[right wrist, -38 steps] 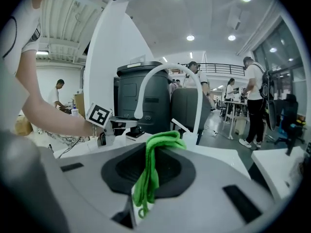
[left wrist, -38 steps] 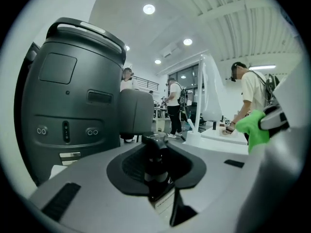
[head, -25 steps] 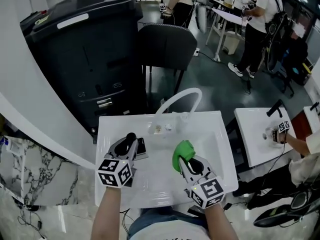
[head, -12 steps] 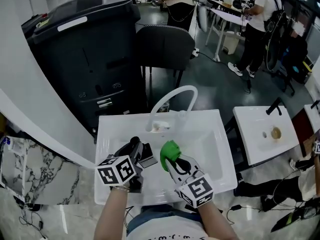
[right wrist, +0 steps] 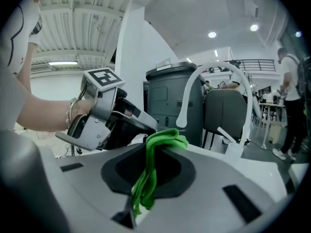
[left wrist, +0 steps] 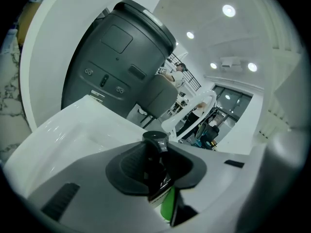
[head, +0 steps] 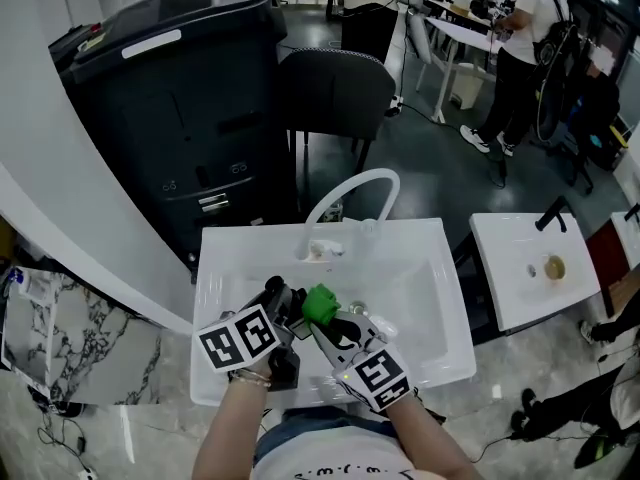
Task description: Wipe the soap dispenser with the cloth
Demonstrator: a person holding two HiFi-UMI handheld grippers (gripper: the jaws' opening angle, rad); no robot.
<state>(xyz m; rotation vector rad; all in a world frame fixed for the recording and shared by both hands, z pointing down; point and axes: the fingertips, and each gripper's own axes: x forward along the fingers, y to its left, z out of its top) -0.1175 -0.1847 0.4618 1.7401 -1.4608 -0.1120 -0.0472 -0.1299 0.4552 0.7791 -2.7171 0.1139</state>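
My left gripper [head: 279,308] is shut on a small dark soap dispenser [head: 284,301] and holds it over the left part of the white sink [head: 425,268]. In the left gripper view the dispenser [left wrist: 156,165] fills the gap between the jaws, its round cap [left wrist: 155,136] pointing up. My right gripper [head: 326,320] is shut on a bunched green cloth [head: 320,302], which lies against the dispenser's right side. The right gripper view shows the cloth [right wrist: 156,144] hanging from the jaws, with the left gripper's body [right wrist: 102,113] just behind it. A strip of green cloth [left wrist: 167,205] shows under the dispenser.
A white arched faucet [head: 352,190] rises at the back rim of the sink. Behind it stand a large black bin [head: 170,98] and a dark chair [head: 335,93]. A second white sink [head: 520,268] is at the right. People stand far back.
My right gripper has carried the green cloth left, up against the dispenser. My left gripper has rolled, tilting its marker cube, and shifted a little right.
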